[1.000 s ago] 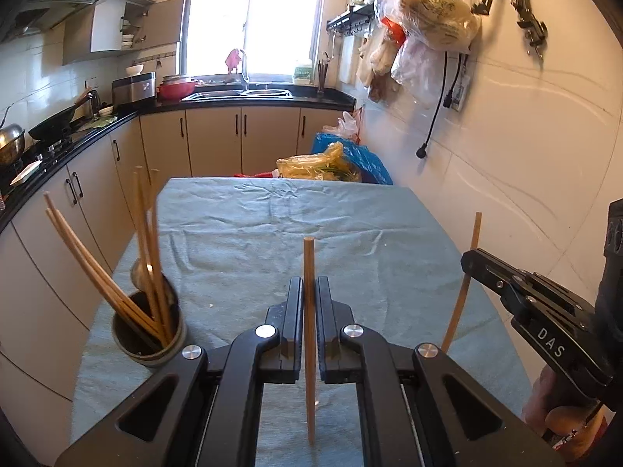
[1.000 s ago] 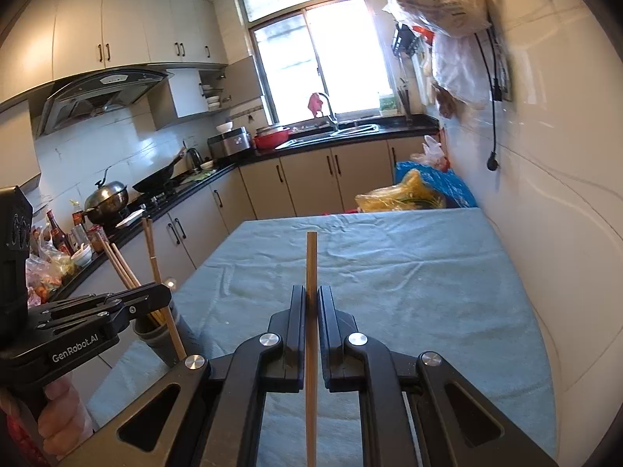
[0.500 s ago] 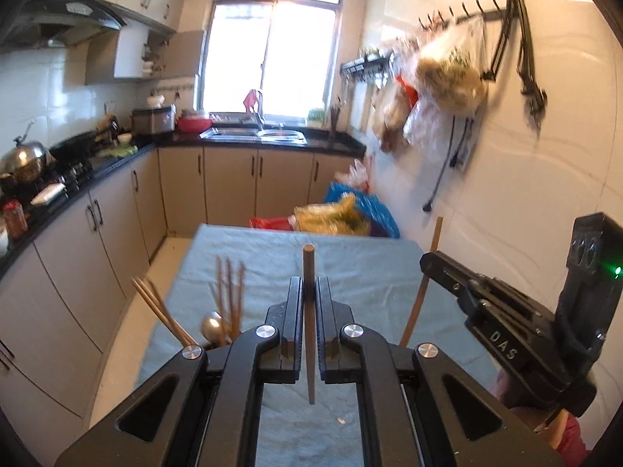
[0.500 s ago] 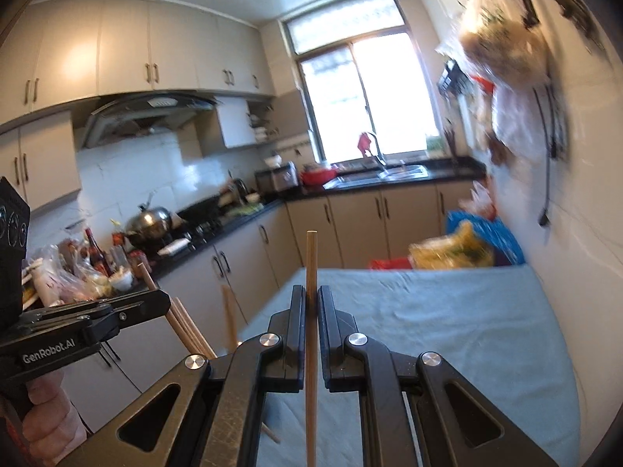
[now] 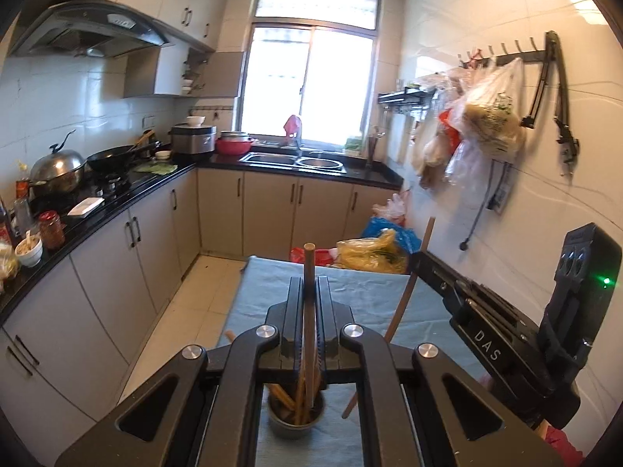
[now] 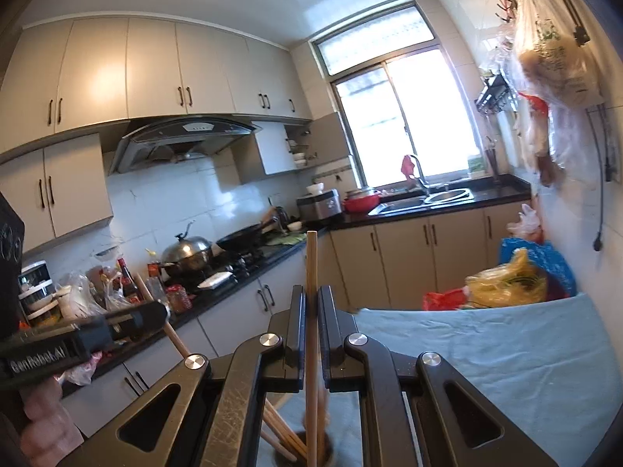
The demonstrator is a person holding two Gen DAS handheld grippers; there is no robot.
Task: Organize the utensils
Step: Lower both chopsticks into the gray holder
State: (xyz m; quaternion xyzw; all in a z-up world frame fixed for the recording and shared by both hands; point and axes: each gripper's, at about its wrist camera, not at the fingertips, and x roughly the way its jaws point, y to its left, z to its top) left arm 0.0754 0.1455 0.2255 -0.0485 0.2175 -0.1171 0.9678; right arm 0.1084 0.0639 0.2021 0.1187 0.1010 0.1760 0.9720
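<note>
Tablecloth [image 5: 362,295] in blue covers the table to the far edge, with bare room right of the holder [image 5: 296,420], a dark cup near the left edge. Left gripper [image 5: 309,303] pinches a chopstick [image 5: 309,272] upright, tip inside the cup; right gripper [image 6: 310,311] clamps a second chopstick [image 6: 311,264] over it. Best lowered straight, one at a time, clear of the leaning sticks.
</note>
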